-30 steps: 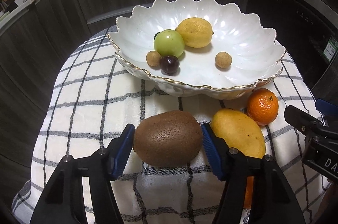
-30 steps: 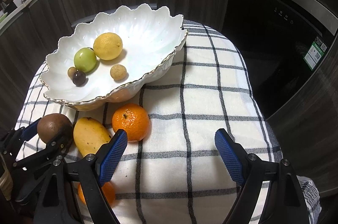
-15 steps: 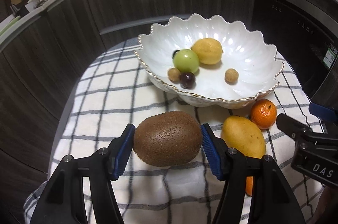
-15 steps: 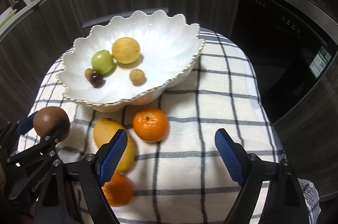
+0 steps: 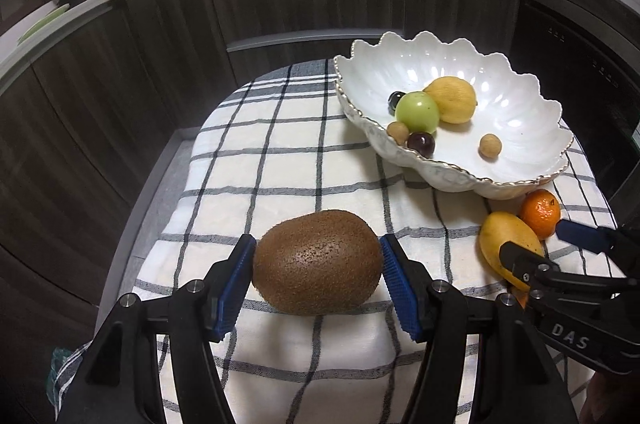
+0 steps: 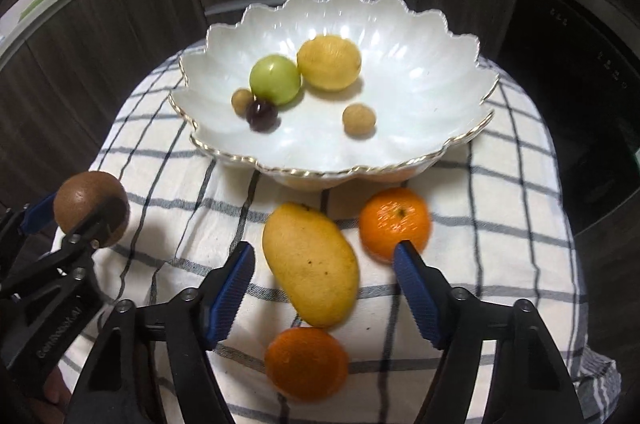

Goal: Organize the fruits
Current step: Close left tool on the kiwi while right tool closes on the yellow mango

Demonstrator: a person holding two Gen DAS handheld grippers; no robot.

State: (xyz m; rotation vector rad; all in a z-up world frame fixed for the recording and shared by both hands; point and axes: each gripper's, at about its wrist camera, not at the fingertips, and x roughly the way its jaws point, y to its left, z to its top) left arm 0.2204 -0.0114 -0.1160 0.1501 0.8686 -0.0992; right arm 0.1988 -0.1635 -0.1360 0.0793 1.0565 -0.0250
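Kiwi: clamped in your left gripper, now carried clear of the bowl. Right gripper: jaws closing around the mango, not yet touching; next for bowl.

Left tongs gripping brown kiwi, checked cloth beneath, scalloped white bowl upper right

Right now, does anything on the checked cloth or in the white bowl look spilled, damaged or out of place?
Nothing stands out. The bowl sits upright, fruit inside intact; the mango and two oranges simply wait on the cloth.
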